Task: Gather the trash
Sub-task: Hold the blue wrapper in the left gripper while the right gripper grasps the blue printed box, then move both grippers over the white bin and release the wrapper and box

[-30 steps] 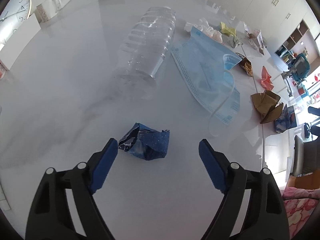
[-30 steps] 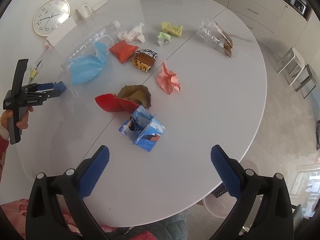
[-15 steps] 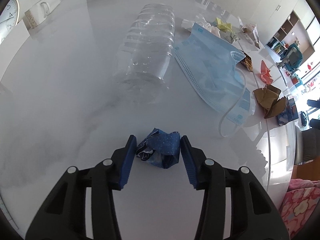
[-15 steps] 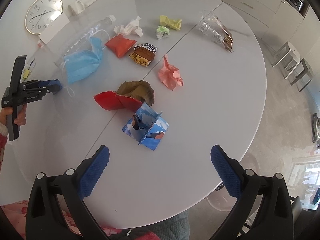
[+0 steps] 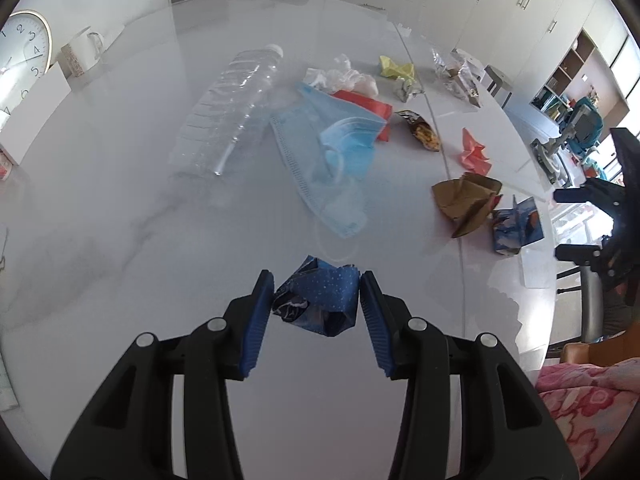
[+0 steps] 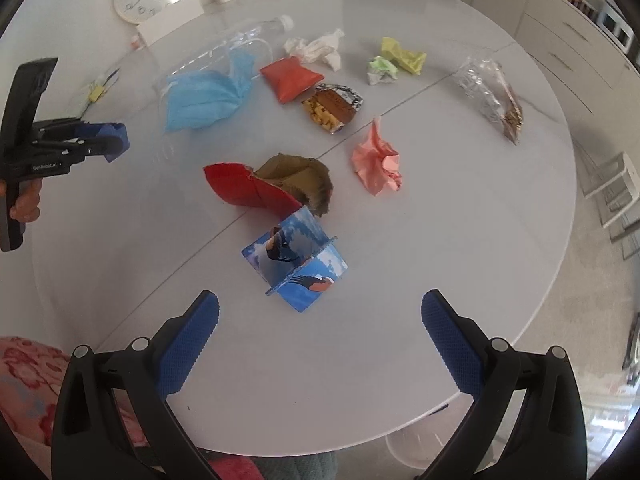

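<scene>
Squeezing the blue wrapper (image 5: 320,300), the left gripper (image 5: 317,300) holds only soft edges, so it might slip out; the right gripper (image 6: 320,320) is wide open near the bird box (image 6: 296,264)

Open right tool (image 6: 320,328) above bird-print carton (image 6: 296,264)

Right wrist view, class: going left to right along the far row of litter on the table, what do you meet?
Blue face mask → red packet → white crumpled tissue → green paper ball → yellow crumpled paper → clear plastic bag.
</scene>
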